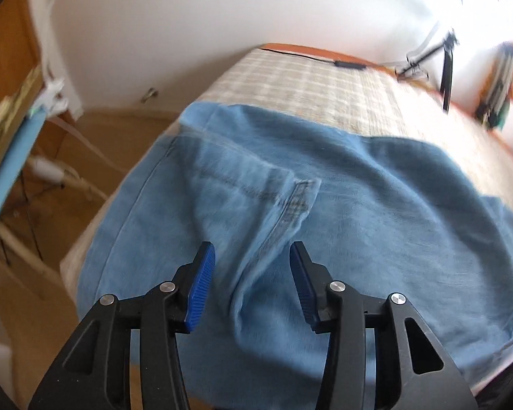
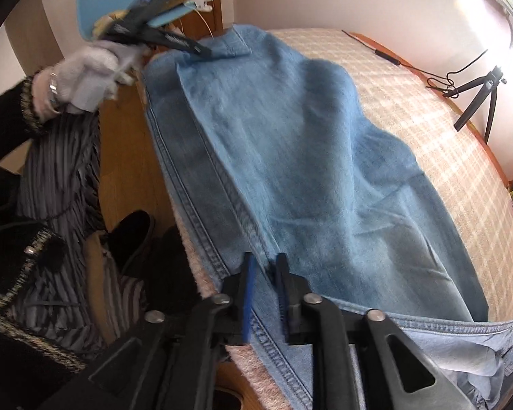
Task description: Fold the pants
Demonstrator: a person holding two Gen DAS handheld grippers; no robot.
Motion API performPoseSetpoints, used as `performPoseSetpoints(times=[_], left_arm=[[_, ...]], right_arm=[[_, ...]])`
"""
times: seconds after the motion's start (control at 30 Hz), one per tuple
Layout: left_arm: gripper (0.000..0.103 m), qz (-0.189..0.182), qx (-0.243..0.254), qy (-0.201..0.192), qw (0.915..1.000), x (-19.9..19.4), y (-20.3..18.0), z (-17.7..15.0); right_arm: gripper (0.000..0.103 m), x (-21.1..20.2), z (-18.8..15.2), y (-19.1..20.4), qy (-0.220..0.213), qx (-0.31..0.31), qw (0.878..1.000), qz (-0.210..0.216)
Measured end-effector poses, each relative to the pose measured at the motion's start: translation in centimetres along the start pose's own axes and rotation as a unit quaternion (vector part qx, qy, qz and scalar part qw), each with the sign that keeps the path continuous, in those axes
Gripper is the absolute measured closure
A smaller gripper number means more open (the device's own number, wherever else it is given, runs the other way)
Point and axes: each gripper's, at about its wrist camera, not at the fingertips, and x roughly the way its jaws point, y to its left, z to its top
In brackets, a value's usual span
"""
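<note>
Light blue denim pants (image 1: 359, 205) lie spread over a checked beige cover (image 1: 307, 82). My left gripper (image 1: 253, 253) hangs just over them, open, with a raised ridge of denim running between its blue pads (image 1: 201, 283), which do not press on it. In the right wrist view the pants (image 2: 290, 136) stretch away from me, folded lengthwise. My right gripper (image 2: 265, 259) stands at the near stitched side seam, its jaws a narrow gap apart and open, with denim showing in the gap. A gloved hand (image 2: 85, 71) holds the left gripper (image 2: 201, 49) at the far end of the pants.
A small black tripod (image 2: 475, 99) and a black cable (image 2: 386, 56) sit at the far right edge of the cover (image 2: 444, 136). The person's striped skirt (image 2: 61, 171) and dark shoes (image 2: 133, 235) are at the left over a wooden floor. White cables (image 1: 68, 177) lie left.
</note>
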Motion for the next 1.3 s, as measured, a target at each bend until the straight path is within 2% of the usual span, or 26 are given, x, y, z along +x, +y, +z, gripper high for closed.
performPoseSetpoints(times=[0.03, 0.1, 0.17, 0.2, 0.27, 0.3, 0.33, 0.4, 0.5, 0.6, 0.7, 0.83, 0.9, 0.97, 1.07, 1.1, 1.23, 1.3], left_arm=[[0.059, 0.001, 0.012, 0.004, 0.9999, 0.5, -0.3, 0.1], [0.059, -0.002, 0.029, 0.016, 0.9995, 1.6, -0.7, 0.2], [0.062, -0.01, 0.03, 0.005, 0.9995, 2.0, -0.5, 0.2], [0.075, -0.014, 0.028, 0.001, 0.9995, 2.0, -0.1, 0.2], [0.093, -0.035, -0.003, 0.0, 0.9994, 2.0, 1.2, 0.4], [0.096, -0.046, -0.021, 0.001, 0.9987, 1.9, 1.9, 0.4], [0.096, -0.063, -0.051, -0.002, 0.9967, 1.7, 3.2, 0.3], [0.097, -0.071, -0.092, -0.014, 0.9931, 0.9, 5.2, -0.3], [0.097, -0.084, -0.157, -0.036, 0.9833, -0.6, 8.5, -1.6], [0.097, -0.1, -0.201, -0.041, 0.9736, -1.1, 10.9, -2.9], [0.097, -0.11, -0.234, -0.033, 0.9654, -0.9, 12.9, -3.7], [0.091, -0.152, -0.296, -0.007, 0.943, 0.8, 15.1, -3.9], [0.091, -0.158, -0.312, -0.001, 0.9368, 1.4, 15.7, -4.0], [0.091, -0.161, -0.321, -0.003, 0.9335, 1.8, 15.7, -3.8], [0.093, -0.152, -0.319, -0.007, 0.9354, 1.8, 15.5, -3.7], [0.095, -0.149, -0.315, -0.01, 0.9372, 1.6, 15.5, -3.5], [0.096, -0.148, -0.312, -0.023, 0.9382, 0.9, 15.5, -2.6], [0.097, -0.14, -0.305, -0.04, 0.9411, -0.2, 15.6, -2.0]], right_arm=[[0.078, -0.5, 0.2, 0.1, -0.005, -0.001, 1.0, 0.005], [0.076, -1.1, 0.8, 0.4, -0.013, -0.005, 1.0, 0.01], [0.069, -1.7, 1.5, 0.5, -0.021, -0.009, 1.0, 0.014], [0.067, -1.9, 2.0, 0.5, -0.026, -0.011, 1.0, 0.012], [0.066, -2.1, 3.2, 0.0, -0.036, -0.012, 0.999, 0.006], [0.065, -2.1, 3.8, -0.2, -0.042, -0.011, 0.999, 0.004], [0.063, -2.0, 4.8, -0.7, -0.05, -0.009, 0.999, 0.003], [0.059, -1.5, 6.3, -1.5, -0.06, -0.008, 0.998, 0.002], [0.056, -0.1, 9.1, -2.9, -0.077, 0.003, 0.997, 0.008], [0.056, 1.5, 11.5, -3.5, -0.089, -0.003, 0.996, 0.027], [0.056, 3.4, 12.9, -2.2, -0.079, -0.03, 0.995, 0.061], [0.053, 5.4, 12.2, 0.7, -0.053, -0.079, 0.992, 0.079], [0.052, 6.2, 11.2, 1.9, -0.037, -0.097, 0.992, 0.073], [0.051, 7.0, 10.3, 2.6, -0.019, -0.11, 0.992, 0.06], [0.052, 7.9, 9.3, 3.1, 0.001, -0.117, 0.992, 0.037], [0.054, 8.3, 9.1, 3.2, 0.009, -0.121, 0.992, 0.022], [0.092, 9.2, 8.7, 3.0, 0.026, -0.116, 0.993, -0.003], [0.1, 9.0, 8.9, 2.6, 0.016, -0.112, 0.993, -0.024]])
